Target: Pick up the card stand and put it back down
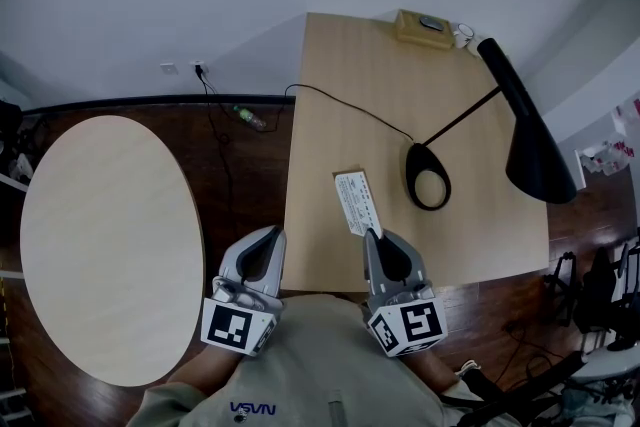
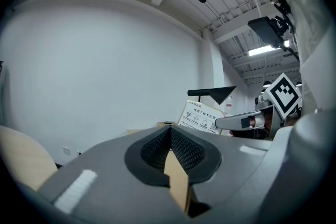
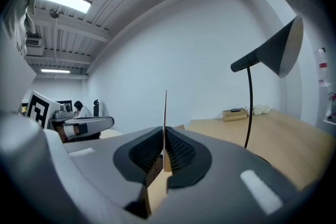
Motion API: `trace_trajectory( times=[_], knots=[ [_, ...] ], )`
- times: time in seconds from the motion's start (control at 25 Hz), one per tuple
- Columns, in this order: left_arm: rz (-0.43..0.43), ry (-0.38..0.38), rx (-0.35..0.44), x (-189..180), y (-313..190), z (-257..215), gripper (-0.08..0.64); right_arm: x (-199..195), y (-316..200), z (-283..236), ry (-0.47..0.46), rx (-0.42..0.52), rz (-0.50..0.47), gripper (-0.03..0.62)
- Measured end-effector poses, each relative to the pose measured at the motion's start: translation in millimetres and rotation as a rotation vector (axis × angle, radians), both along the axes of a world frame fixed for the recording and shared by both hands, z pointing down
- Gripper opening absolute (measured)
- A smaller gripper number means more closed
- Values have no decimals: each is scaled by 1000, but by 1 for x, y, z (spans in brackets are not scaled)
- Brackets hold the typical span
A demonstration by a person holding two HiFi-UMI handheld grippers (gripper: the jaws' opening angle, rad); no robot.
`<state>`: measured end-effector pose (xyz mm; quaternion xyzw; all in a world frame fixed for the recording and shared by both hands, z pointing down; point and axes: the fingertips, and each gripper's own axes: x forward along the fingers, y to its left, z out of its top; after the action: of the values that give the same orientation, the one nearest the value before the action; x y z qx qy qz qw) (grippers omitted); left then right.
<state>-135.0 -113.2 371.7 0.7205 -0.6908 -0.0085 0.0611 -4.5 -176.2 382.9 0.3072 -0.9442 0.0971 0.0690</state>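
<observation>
Over the pale wooden desk (image 1: 340,95), the right gripper (image 3: 164,152) pinches the thin flat card stand (image 1: 358,203), left gripper (image 2: 170,136) pressed together.

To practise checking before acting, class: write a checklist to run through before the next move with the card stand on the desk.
1. Right gripper shut on the card stand: ok.
2. Left gripper shut, holding nothing, off to the side of the card stand: ok.
3. Lamp base apart from the card stand: ok.
4. Bare desk beside the card stand to set it on: ok.
5. Card stand lifted clear of the desk: cannot tell.
</observation>
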Motion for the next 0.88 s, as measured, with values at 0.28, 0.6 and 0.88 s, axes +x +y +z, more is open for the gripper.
trace_trajectory(
  times=[0.28, 0.6, 0.88],
  knots=[
    [-31, 30, 31, -6, 2, -2, 3, 0, -2, 1, 5, 0, -4, 14],
    [-200, 34, 16, -61, 45, 7, 3, -55, 14, 6, 15, 26, -139, 14],
    [-478, 32, 9, -150, 137, 12, 3, -178, 76, 8, 5, 87, -472, 14]
  ],
)
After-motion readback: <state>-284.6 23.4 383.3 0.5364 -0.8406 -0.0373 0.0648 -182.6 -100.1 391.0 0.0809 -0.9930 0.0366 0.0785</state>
